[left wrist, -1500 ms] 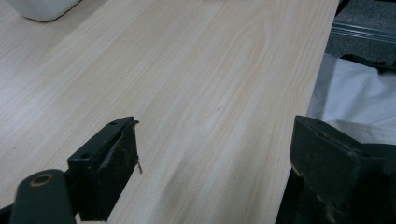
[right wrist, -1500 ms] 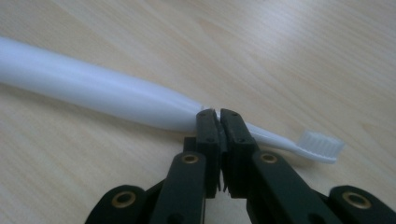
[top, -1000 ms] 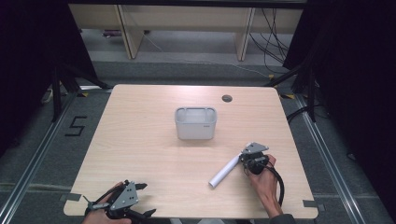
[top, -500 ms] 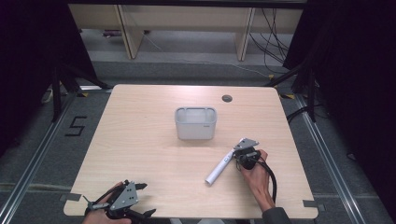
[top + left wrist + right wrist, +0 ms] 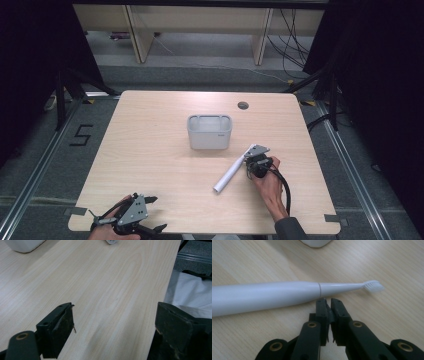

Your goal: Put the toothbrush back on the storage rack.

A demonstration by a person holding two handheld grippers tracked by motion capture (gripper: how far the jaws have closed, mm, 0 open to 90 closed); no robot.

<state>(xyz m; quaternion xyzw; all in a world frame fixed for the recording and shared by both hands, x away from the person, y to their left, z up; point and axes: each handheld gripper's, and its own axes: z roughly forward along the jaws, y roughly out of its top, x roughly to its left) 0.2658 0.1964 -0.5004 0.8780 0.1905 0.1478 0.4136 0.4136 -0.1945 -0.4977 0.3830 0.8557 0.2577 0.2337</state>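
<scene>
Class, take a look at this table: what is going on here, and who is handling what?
A person sits at a wooden table with a gripper in each hand. The right gripper has its jaws shut with nothing between them, its tips right beside a white electric toothbrush lying flat on the table. A grey tub stands just beyond the toothbrush, near the table's middle. The left gripper rests at the near left corner with its jaws wide open and nothing between them.

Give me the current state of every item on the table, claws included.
White electric toothbrush: lying flat on the table, not gripped.
Grey rectangular plastic container: upright, open top, contents unclear.
Right claw: shut, empty, tips right beside the toothbrush.
Left claw: open, empty, over the table's near edge.
</scene>
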